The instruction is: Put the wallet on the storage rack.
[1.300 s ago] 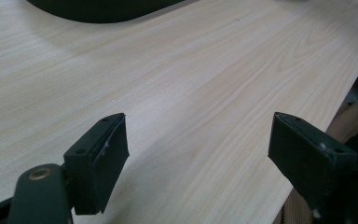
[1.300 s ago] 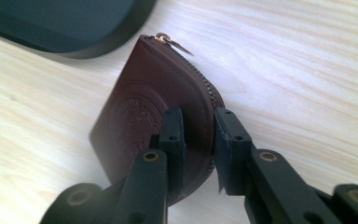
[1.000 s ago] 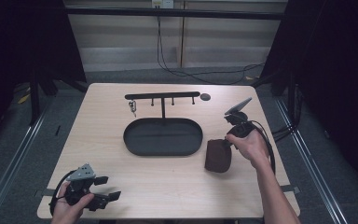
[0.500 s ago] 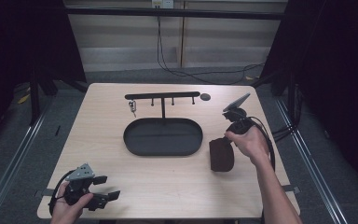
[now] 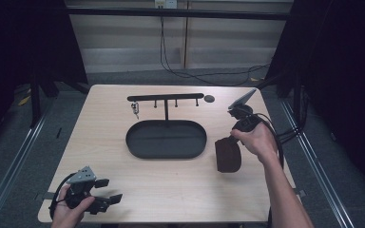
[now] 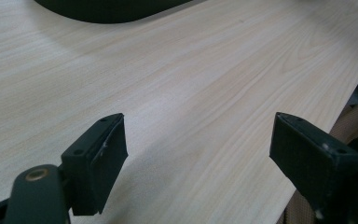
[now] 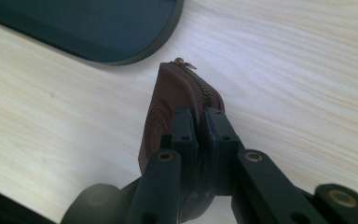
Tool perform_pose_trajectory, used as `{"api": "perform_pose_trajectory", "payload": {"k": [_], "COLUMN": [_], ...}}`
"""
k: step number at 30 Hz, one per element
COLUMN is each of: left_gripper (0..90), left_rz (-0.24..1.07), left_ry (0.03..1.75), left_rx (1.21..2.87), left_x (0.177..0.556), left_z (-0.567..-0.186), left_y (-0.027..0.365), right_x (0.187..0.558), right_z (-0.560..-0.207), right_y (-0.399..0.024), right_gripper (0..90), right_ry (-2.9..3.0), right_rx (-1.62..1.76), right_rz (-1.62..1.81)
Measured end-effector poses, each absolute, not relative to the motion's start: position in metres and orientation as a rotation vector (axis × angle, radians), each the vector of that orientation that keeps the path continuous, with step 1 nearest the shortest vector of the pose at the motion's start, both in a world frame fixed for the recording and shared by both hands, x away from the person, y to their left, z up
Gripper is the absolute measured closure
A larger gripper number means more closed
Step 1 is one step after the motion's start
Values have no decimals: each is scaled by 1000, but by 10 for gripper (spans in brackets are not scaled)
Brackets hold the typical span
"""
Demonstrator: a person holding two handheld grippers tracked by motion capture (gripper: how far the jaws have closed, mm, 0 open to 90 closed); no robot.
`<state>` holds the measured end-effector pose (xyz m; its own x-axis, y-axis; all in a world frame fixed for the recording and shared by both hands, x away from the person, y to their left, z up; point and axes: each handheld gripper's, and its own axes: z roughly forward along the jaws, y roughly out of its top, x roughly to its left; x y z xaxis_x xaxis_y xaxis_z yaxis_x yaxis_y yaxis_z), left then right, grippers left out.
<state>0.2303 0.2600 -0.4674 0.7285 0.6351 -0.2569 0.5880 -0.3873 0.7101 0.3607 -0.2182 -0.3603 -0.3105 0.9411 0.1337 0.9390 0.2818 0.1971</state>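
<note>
Right now my right gripper (image 7: 199, 122) is pinched on the zipped edge of a brown leather pouch (image 5: 228, 156), holding it on edge on the wooden table (image 5: 180, 190), just right of the dark oval tray (image 5: 165, 139); my left gripper (image 5: 105, 190) sits wide apart, empty, at the near-left corner

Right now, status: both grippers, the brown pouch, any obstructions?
Right gripper shut on brown zippered leather pouch, beside black oval tray. Left gripper open, idle at near table edge. Nothing in the way.
</note>
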Motion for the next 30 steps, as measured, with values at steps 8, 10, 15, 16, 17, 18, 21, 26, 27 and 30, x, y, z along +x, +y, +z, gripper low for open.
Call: {"api": "perform_pose_trajectory", "payload": {"k": [8,10,15,16,17,18,21,26,27,30], "left_gripper": [186,183,179,178,178,178,178,178,178,177], "left_rz": [68,67,61,56,55,53,50,48,46,44], "left_ry": [922,932,925,924,923,920,920,920,917,913], "left_rx": [2093,2085,2089,2090,2090,2091,2088,2085,2087,2087], "left_x": [231,231,232,232,232,232,232,233,233,233], "left_z": [-467,-468,-468,-468,-468,-468,-468,-468,-468,-468], "left_y": [260,260,260,260,259,259,259,260,260,259], "right_x": [364,365,367,367,368,369,372,376,377,379], "right_z": [-349,-345,-339,-338,-337,-336,-333,-326,-325,-321], "right_y": [-215,-215,-216,-216,-217,-217,-216,-214,-213,-212], "right_gripper": [837,837,837,837,837,837,836,837,836,836], "right_ry": [2511,2506,2492,2490,2491,2489,2483,2478,2476,2468], "right_rx": [1825,1828,1831,1832,1830,1830,1829,1822,1821,1821], "right_rz": [349,351,353,351,351,350,351,344,340,346]}}
